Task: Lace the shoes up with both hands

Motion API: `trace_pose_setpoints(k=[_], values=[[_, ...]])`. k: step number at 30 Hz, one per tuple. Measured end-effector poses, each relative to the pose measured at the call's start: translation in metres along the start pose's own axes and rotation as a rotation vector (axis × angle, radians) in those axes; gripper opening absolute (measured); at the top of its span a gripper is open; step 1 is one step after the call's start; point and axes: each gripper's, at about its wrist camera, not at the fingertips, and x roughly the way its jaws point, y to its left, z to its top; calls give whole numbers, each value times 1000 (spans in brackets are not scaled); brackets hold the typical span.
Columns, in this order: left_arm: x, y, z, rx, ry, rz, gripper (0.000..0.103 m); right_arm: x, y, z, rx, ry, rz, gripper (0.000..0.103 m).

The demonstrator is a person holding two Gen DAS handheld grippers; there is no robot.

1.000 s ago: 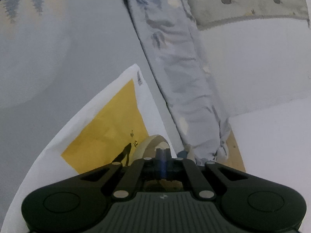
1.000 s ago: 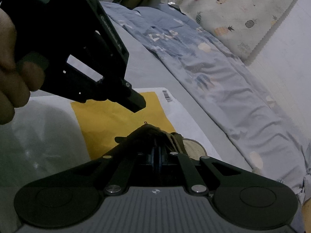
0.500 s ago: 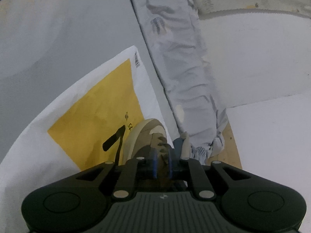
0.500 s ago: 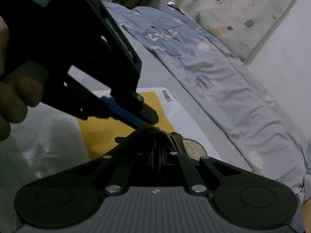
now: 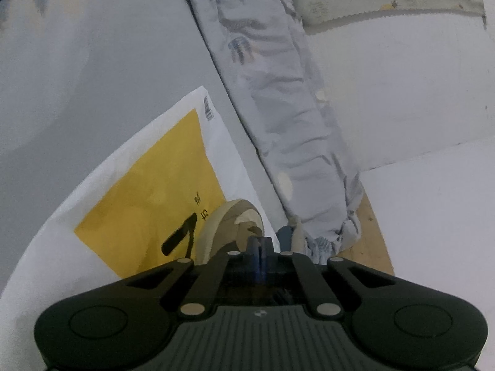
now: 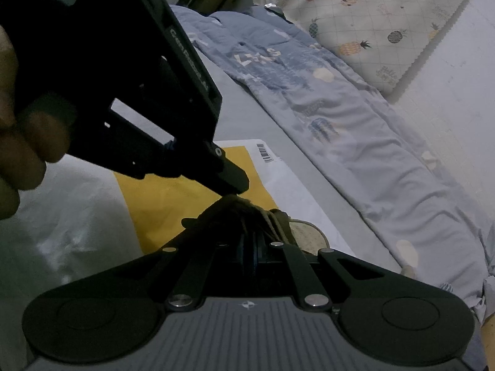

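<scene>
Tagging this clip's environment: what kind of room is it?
Most likely a bedroom, with the work done on a bed. A rumpled blue printed quilt lies along a plain grey sheet, a pineapple-print cloth sits beyond it, and the shoe rests on a white and yellow mailer bag.

A white mailing bag (image 5: 216,142) with a large yellow panel (image 5: 148,191) and a small barcode (image 6: 264,152) near one corner lies flat on a plain grey bed sheet (image 5: 117,61). Beside it runs a rumpled pale-blue quilt (image 6: 355,130) printed with darker blue shapes and cream dots. Beyond the quilt hangs a cream cloth (image 6: 371,15) patterned with pineapples, against a white wall (image 6: 448,99).
</scene>
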Motion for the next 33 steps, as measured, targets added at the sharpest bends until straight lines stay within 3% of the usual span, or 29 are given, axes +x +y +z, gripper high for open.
trace_pose_setpoints(k=[14,20,26,31,33], values=[[-29,4,31,12,-195,91,0,-12,23,3,-33,-3,-41,4],[-35,-1,34,50,-220,125,0,-19,21,-1,-65,13,-77,4],[-39,-5,35,76,-229,168,0,-29,19,1,-61,28,-31,4],[-41,-11,34,110,-232,205,0,-42,-3,-5,-50,23,-34,4],[-42,-12,34,112,-236,230,0,-44,-14,-8,-41,22,-60,9]])
